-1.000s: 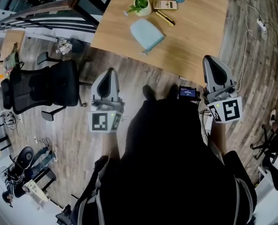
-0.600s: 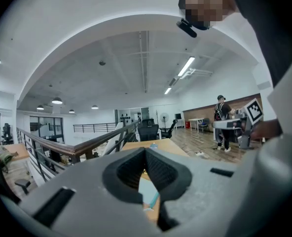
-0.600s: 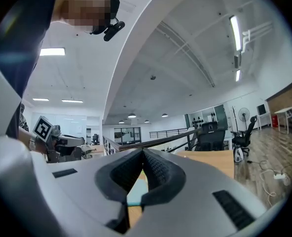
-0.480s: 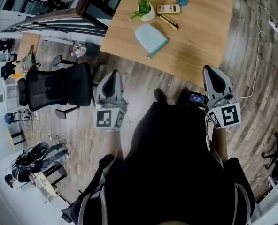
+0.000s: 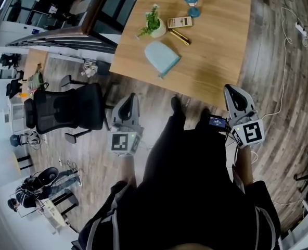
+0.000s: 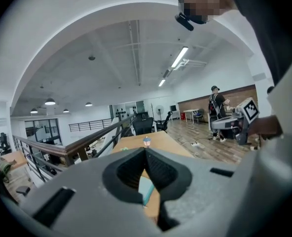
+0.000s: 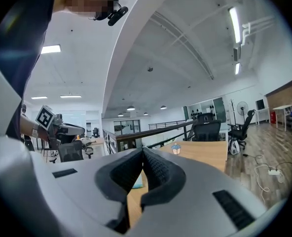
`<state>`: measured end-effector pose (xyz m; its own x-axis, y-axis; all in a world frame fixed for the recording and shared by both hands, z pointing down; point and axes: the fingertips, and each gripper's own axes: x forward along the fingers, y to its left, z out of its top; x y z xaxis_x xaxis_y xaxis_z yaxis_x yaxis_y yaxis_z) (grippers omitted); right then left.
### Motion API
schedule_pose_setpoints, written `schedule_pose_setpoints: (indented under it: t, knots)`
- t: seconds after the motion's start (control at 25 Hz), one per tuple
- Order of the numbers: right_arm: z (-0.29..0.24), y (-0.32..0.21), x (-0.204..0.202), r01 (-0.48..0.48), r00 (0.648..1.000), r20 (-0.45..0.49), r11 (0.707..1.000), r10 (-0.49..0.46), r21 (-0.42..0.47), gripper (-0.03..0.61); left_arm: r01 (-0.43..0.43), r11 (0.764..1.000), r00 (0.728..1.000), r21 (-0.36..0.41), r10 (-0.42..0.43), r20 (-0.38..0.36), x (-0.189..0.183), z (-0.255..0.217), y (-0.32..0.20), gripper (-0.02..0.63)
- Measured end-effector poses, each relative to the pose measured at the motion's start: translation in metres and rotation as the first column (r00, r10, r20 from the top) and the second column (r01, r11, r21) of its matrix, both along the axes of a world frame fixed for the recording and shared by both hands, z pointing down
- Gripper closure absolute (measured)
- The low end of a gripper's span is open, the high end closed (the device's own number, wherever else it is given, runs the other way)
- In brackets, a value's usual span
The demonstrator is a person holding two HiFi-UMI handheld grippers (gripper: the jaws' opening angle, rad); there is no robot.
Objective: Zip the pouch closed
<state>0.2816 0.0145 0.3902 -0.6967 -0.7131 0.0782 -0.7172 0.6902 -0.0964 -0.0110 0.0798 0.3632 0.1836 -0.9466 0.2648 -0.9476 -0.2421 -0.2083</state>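
While the pouch [image 5: 162, 58] lies on the table [image 5: 216, 46], the left gripper [image 5: 128, 104] and right gripper [image 5: 236, 99] are held short of it, jaws together and empty; an approach is required.

Head view taken from above the person, facing steeply down; table [image 5: 216, 40] seen from well off. Both gripper views taken low, along their own jaws, about level, toward that table. Table top, pouch [image 5: 162, 58] and blue ornament [image 5: 191, 3] shared by all three.
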Motion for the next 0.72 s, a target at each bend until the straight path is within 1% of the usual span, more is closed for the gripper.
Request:
schedule_pose_setpoints:
  t: [0.12,0.2,0.32,0.4,0.52,0.6,0.72]
  knots:
    - [-0.002,-0.006,-0.007,-0.004,1.0,0.002,1.0,0.004,-0.005,0.565,-0.008,1.0,1.0,0.023,0.009,-0.009,-0.003,-0.003,-0.013,0.612]
    - [-0.005,-0.009,-0.019,0.008,1.0,-0.01,1.0,-0.008,-0.006,0.565,-0.019,1.0,1.0,0.015,0.019,-0.023,-0.01,0.001,-0.02,0.612]
    - [-0.01,-0.014,-0.043,0.019,0.999,-0.027,1.0,-0.019,-0.006,0.565,-0.047,0.999,0.997,0.011,0.048,-0.064,-0.022,0.008,-0.032,0.612]
    - [-0.012,-0.018,-0.062,0.028,0.999,-0.036,0.999,-0.029,-0.019,0.565,-0.054,0.998,0.994,-0.008,0.053,-0.092,-0.034,0.015,-0.04,0.612]
    - [-0.01,-0.027,-0.096,0.065,0.994,-0.09,0.997,-0.069,-0.045,0.565,-0.061,0.998,0.987,-0.02,0.057,-0.153,-0.057,0.021,-0.056,0.612]
    - [-0.012,-0.034,-0.118,0.058,0.993,-0.103,0.996,-0.064,-0.062,0.565,-0.077,0.997,0.98,-0.02,0.072,-0.184,-0.074,0.024,-0.064,0.612]
    - [-0.017,-0.05,-0.142,0.022,0.99,-0.135,0.997,-0.032,-0.078,0.565,-0.094,0.993,0.97,-0.067,0.077,-0.229,-0.094,0.04,-0.077,0.612]
